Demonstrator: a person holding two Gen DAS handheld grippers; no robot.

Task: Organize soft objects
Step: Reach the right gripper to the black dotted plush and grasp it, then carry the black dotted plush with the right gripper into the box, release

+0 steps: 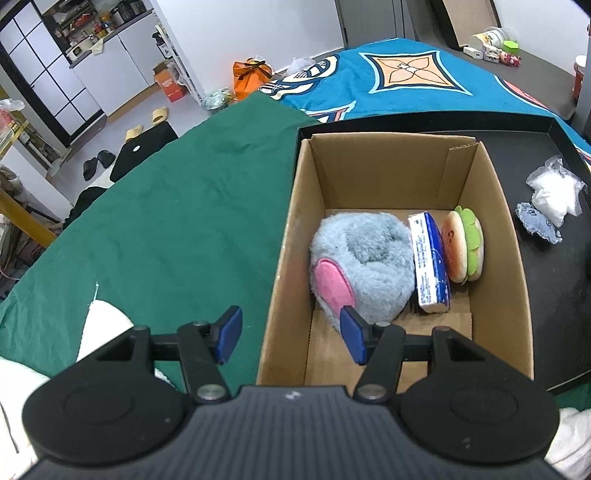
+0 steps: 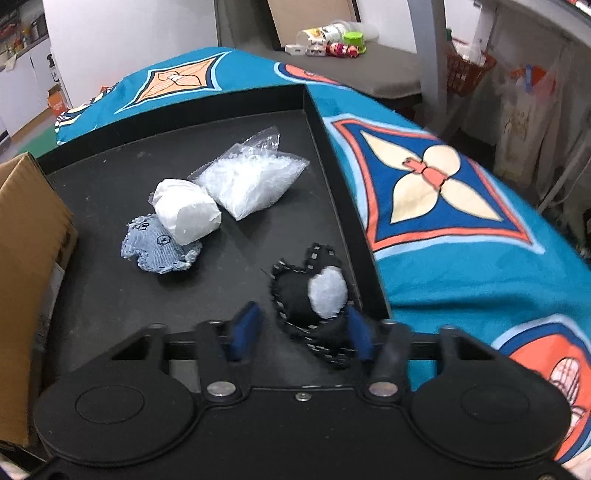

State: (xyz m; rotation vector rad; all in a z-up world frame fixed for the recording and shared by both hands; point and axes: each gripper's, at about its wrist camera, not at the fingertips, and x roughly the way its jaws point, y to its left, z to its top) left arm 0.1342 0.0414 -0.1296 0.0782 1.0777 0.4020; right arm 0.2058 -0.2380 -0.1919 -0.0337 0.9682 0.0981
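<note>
Right gripper [image 2: 301, 332], jaws half-narrowed and not visibly clamped, straddles my black stitched plush [image 2: 314, 295] by the black tray [image 2: 332, 147] right wall; light, squashy, best pinched mid-body.

- No word, brand or number can be read anywhere in either view.
- The blue-and-white packet [image 1: 430, 264] standing in the cardboard box [image 1: 284, 258] carries rows of dark print on its white face, too small and blurred to make out.
- The orange carton [image 1: 170, 84] on the floor by the white cabinets bears a pale marking that cannot be read.
- The denim pouch [image 2: 160, 245] on the black tray [image 2: 221, 99] shows small stitched round marks, which form no letters.
- The jar [image 2: 325, 33] lying on the far surface has a coloured label, its print unreadable.
</note>
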